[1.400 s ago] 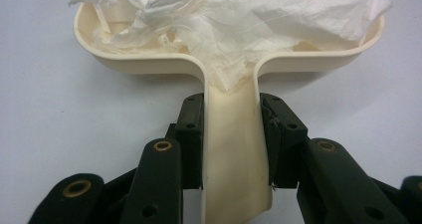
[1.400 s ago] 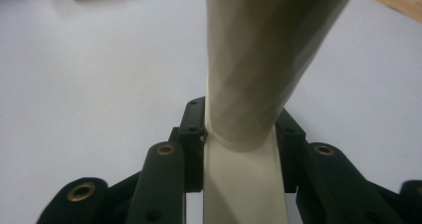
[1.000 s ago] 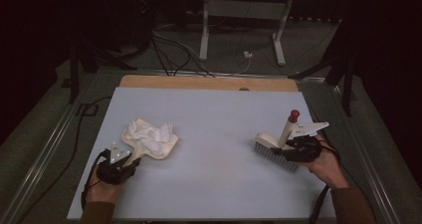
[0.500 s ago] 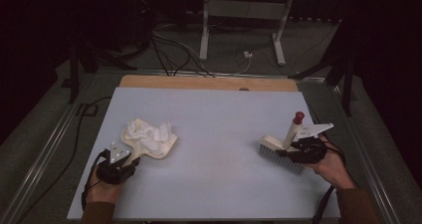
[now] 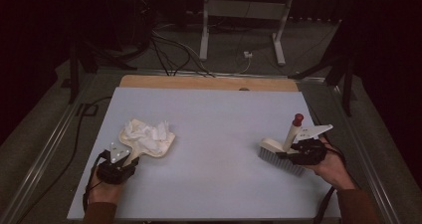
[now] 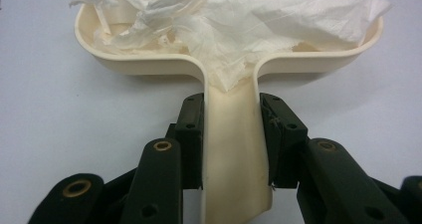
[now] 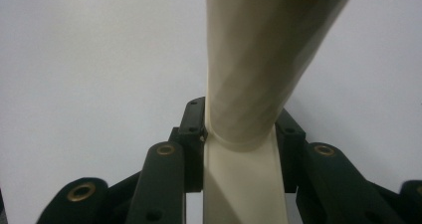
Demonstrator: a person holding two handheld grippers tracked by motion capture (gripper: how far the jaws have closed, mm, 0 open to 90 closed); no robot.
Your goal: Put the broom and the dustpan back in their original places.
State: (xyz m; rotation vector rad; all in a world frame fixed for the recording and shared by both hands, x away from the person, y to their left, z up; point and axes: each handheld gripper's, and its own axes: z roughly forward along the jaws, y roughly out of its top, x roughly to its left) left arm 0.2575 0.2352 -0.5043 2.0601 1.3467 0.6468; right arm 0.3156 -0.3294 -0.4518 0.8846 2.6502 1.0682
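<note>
A cream dustpan (image 5: 161, 147) lies on the table at the left, with crumpled white paper (image 5: 145, 131) in it. My left gripper (image 5: 129, 160) is shut on its handle from the near side. In the left gripper view the jaws of my left gripper (image 6: 231, 107) press both sides of the dustpan handle (image 6: 231, 154), and the paper (image 6: 239, 20) fills the dustpan's tray (image 6: 139, 64). At the right, my right gripper (image 5: 292, 150) is shut on a cream brush (image 5: 278, 157) with a red-tipped handle (image 5: 297, 118); its bristles rest on the table. In the right gripper view my right gripper (image 7: 241, 119) clamps the brush handle (image 7: 254, 74).
The pale blue table surface (image 5: 224, 129) spans the middle between both hands. A wooden strip (image 5: 209, 82) runs along its far edge. Beyond it are floor cables (image 5: 169, 55) and a metal stand (image 5: 244, 10). Metal rails border both table sides.
The right gripper has shifted the brush slightly to the right and toward the near edge. The left gripper and dustpan have stayed put.
</note>
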